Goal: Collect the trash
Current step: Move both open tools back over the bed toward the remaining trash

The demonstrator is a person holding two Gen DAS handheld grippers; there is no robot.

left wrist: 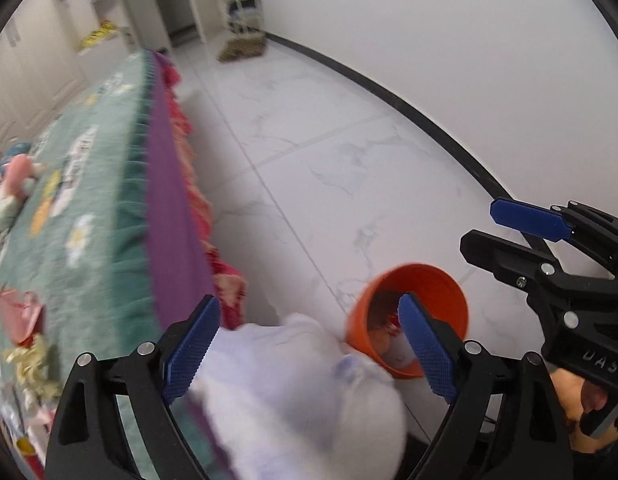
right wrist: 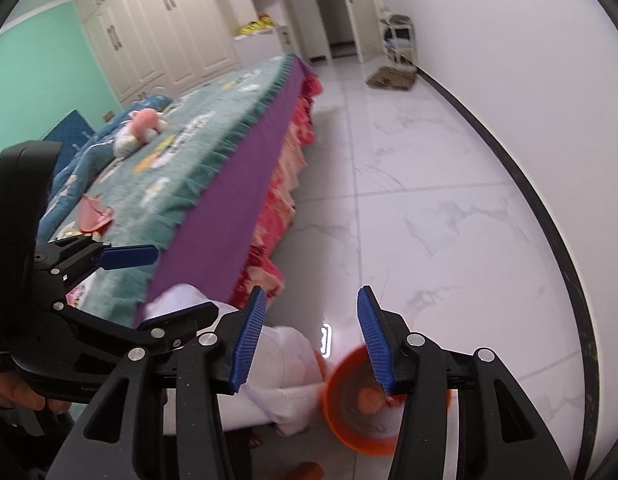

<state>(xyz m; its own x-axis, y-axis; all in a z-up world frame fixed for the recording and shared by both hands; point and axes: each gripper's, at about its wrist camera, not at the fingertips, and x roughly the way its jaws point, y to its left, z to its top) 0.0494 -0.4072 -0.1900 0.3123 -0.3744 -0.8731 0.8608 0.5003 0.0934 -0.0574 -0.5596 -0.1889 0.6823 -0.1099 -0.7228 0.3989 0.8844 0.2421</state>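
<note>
An orange bin (left wrist: 409, 320) stands on the white floor beside the bed, with some trash inside; it also shows in the right wrist view (right wrist: 349, 412). A white crumpled piece (left wrist: 305, 392) is falling or hanging between my left gripper (left wrist: 309, 344) fingers, blurred, with the jaws wide apart and not touching it. It also shows in the right wrist view (right wrist: 285, 368). My right gripper (right wrist: 311, 336) is open and empty above the bin. Pink paper (left wrist: 19, 316) and crumpled scraps (left wrist: 29, 364) lie on the bed.
The bed (right wrist: 213, 152) has a green cover, purple sheet edge and red skirt, with a pink plush toy (right wrist: 143, 126) on it. White wardrobes (right wrist: 149, 28) stand behind. A doormat (right wrist: 391, 78) and small rack (right wrist: 399, 36) are by the far wall.
</note>
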